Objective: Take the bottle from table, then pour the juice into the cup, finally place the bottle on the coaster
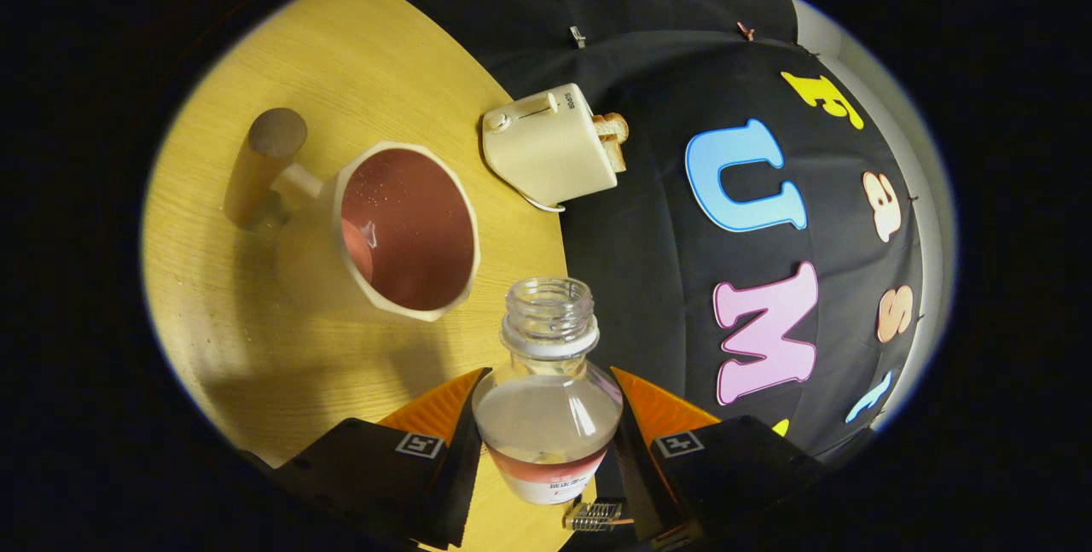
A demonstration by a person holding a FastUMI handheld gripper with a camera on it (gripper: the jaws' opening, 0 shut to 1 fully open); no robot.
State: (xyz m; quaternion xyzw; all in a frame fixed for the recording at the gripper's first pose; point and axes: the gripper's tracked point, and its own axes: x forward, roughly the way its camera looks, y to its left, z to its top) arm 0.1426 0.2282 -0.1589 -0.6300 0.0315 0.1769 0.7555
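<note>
The gripper [548,415] was clamped on the bottle [547,403] — its 2 fingers [439,415] pressed against the bottle's sides, 1 on each flank, just above the label band. The bottle was clear plastic, uncapped, with its threaded open neck pointing forward past the fingertips. Pale liquid sat inside it, and its surface showed as a line across the shoulder.

The whole view was rolled, so the table [256,347] stood tilted against the booth wall. The bottle's mouth lay just beside the cup [401,232], close to its rim but apart from it and not over the opening. The cup was pale outside and reddish-brown inside, with an angular rim, and it stood on the light wood table. A small amount of liquid showed at its bottom, with a glint on it.

A wooden cylinder [260,168] stood beyond the cup, right by its handle — whether it touched the handle could not be told. Farther off, near the table's edge, was a cream toaster [546,147] with a slice of bread [614,138] sticking out of its slot.
</note>
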